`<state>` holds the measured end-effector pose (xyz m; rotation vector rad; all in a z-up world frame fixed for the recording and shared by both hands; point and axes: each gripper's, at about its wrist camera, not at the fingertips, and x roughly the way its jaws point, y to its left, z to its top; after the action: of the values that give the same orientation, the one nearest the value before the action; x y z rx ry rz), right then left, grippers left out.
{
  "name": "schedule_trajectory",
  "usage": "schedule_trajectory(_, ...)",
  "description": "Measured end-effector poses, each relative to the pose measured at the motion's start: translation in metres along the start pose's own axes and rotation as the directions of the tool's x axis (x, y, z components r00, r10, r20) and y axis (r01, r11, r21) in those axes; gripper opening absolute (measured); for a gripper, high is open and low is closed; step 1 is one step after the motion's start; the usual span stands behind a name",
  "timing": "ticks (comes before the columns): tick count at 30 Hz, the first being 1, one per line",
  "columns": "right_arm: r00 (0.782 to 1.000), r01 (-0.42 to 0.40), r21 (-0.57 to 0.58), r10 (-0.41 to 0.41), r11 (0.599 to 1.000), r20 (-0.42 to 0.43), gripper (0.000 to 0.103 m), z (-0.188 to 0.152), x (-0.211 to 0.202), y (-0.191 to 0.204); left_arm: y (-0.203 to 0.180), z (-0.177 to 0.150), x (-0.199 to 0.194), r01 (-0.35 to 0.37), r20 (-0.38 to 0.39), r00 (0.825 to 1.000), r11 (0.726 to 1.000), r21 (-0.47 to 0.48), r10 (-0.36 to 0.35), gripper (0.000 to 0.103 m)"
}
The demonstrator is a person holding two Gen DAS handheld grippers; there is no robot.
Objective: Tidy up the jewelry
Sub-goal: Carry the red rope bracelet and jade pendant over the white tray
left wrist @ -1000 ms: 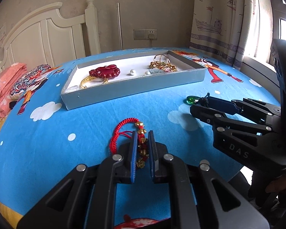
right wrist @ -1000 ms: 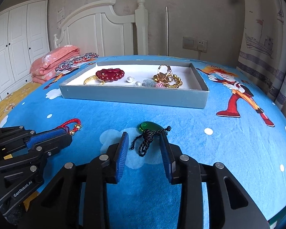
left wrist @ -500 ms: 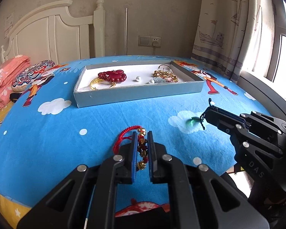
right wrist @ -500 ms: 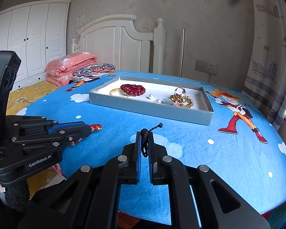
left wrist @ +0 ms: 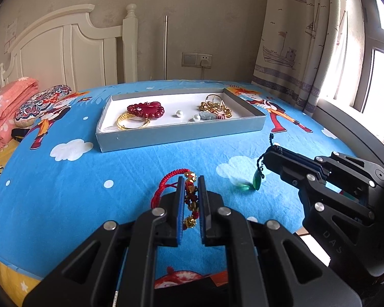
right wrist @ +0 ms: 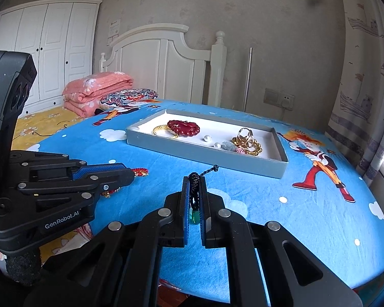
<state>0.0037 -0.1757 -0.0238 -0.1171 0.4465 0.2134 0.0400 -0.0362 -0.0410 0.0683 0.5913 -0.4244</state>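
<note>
My left gripper (left wrist: 191, 179) is shut on a red cord bracelet (left wrist: 190, 194) with gold beads, held just above the blue bedspread. To its right, my right gripper (right wrist: 194, 179) is shut on the black cord (right wrist: 194, 192) of a green pendant (left wrist: 257, 179), which dangles below the fingers. Beyond both, a grey tray (left wrist: 181, 134) with a white floor holds a red bead bracelet (left wrist: 146, 108), a gold bangle (left wrist: 130, 124), two pearls and a heap of gold rings (left wrist: 215, 106). In the right wrist view the left gripper (right wrist: 133, 175) shows at the left, the tray (right wrist: 204, 153) ahead.
A folded pink quilt (right wrist: 97, 88) and a patterned pillow (right wrist: 128, 96) lie at the far left by the white headboard (right wrist: 166, 58). A curtain (left wrist: 294, 38) and window sill line the right side. The bed's near edge drops off below the grippers.
The right gripper closed on the pendant's cord and lifted it off the bedspread. Both grippers rose a little; the left one kept its hold on the red bracelet.
</note>
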Motion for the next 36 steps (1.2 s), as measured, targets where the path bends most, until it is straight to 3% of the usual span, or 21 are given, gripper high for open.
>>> schedule_trajectory(8, 1.000, 0.013, 0.025, -0.013, 1.000, 0.006, 0.007, 0.015, 0.009, -0.008, -0.004, 0.024, 0.004, -0.004, 0.024, 1.000, 1.000, -0.007, 0.005, 0.010)
schedule_trajectory(24, 0.997, 0.074, 0.109, -0.071, 0.991, -0.029, 0.007, 0.050, 0.043, -0.035, -0.001, 0.062, 0.011, -0.166, 0.083, 0.982, 0.985, -0.049, 0.169, 0.010)
schedule_trajectory(36, 0.994, 0.096, 0.107, -0.089, 0.990, -0.062, 0.007, 0.089, 0.082, -0.053, 0.014, 0.103, 0.050, -0.212, 0.069, 0.974, 0.977, -0.041, 0.214, 0.010)
